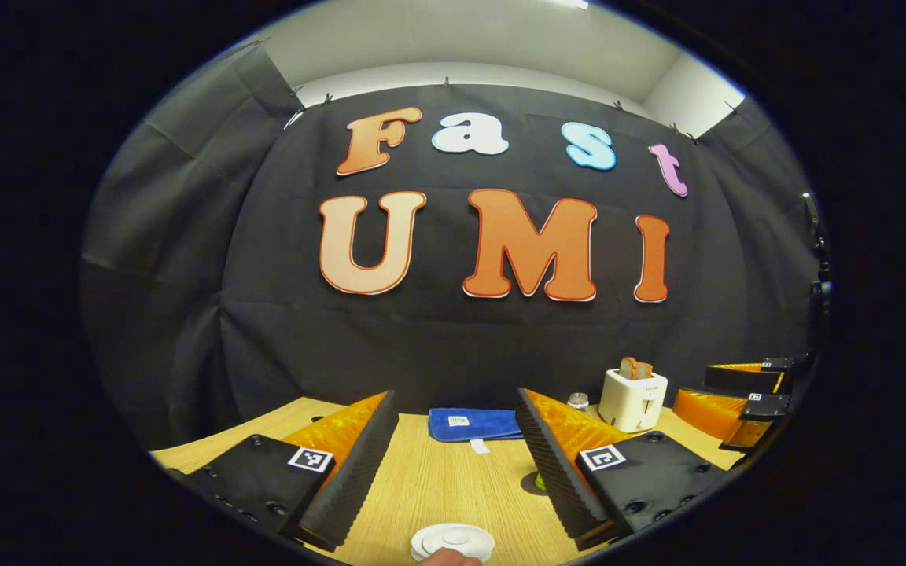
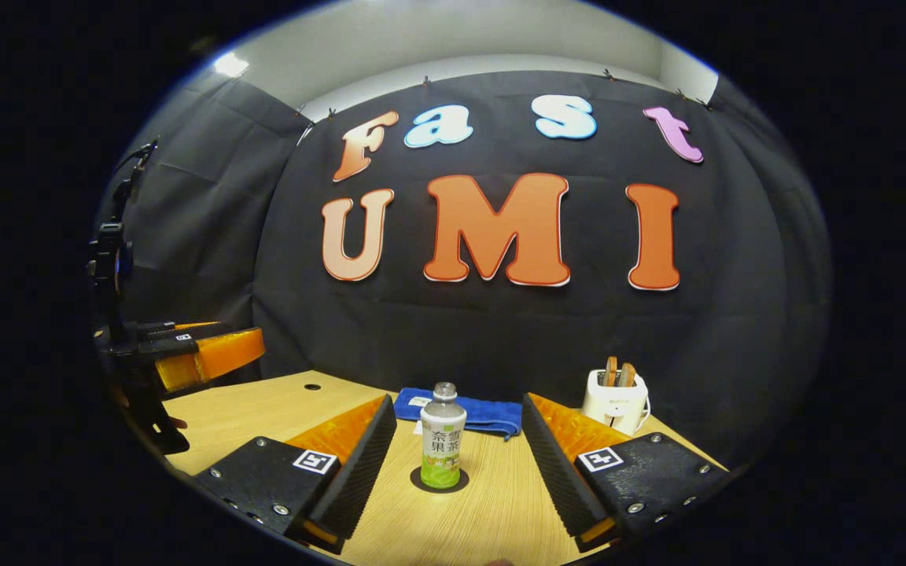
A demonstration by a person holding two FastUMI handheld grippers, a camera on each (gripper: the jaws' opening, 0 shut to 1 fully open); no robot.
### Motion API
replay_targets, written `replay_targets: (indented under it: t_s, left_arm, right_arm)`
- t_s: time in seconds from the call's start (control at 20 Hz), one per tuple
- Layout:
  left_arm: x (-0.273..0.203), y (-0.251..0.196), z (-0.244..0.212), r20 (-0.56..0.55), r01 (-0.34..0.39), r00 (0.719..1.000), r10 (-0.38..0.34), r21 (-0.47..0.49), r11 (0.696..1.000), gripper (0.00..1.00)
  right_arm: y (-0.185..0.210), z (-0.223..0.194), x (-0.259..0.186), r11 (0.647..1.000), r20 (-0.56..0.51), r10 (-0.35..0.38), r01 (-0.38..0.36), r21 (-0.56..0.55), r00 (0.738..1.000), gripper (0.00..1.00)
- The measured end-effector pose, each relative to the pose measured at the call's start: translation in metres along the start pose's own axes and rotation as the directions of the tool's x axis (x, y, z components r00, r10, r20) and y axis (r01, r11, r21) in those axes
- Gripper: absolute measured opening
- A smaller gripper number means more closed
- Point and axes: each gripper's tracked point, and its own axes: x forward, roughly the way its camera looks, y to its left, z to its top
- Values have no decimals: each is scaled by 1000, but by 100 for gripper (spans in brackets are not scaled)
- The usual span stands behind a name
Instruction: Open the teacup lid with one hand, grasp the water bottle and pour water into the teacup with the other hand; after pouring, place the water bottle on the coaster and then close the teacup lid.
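Note:
In the right gripper view a small water bottle [image 2: 443,446] with a green and white label stands upright on a dark round coaster [image 2: 439,482]. It sits centred between the spread fingers of my open right gripper [image 2: 458,402], touching neither. In the left gripper view a white round teacup lid [image 1: 453,542] with a knob lies at the bottom edge, below my open left gripper [image 1: 455,409]. The cup under it is hidden. The bottle's cap [image 1: 577,401] peeks over my left gripper's right-hand finger.
A folded blue cloth [image 2: 469,414] lies at the back of the wooden table [image 2: 264,409]. A white toaster [image 2: 615,399] holding toast stands at the back right. The left gripper [image 2: 201,354] hovers at the left, the right gripper [image 1: 744,401] at the far right.

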Motion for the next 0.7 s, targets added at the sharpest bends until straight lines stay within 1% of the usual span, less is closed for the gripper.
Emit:
replay_targets:
  t_s: [0.05,0.1,0.25,0.4,0.45,0.7]
  left_arm:
    - [0,1,5,6,-6,1000,6,-6,1000,98]
    - [-1,5,8,15,-17,1000,18,-18,1000,95]
    - [-3,13,7,12,-38,999,38,-24,999,95]
    - [-4,19,4,-5,-60,998,60,-10,998,96]
    - [-4,19,5,-7,-59,998,59,-9,998,97]
    - [-4,14,5,-7,-47,999,47,0,999,97]
  right_arm:
    - [-2,4,-3,1000,6,-10,10,-10,1000,95]
    - [-5,7,-5,999,14,-25,25,-21,1000,96]
    - [-10,16,-7,998,40,-55,56,-25,998,96]
    - [-10,16,-9,998,47,-57,58,-20,997,96]
    - [-10,17,-9,998,48,-57,58,-20,997,96]
    - [-12,16,-9,998,47,-62,62,-14,997,97]
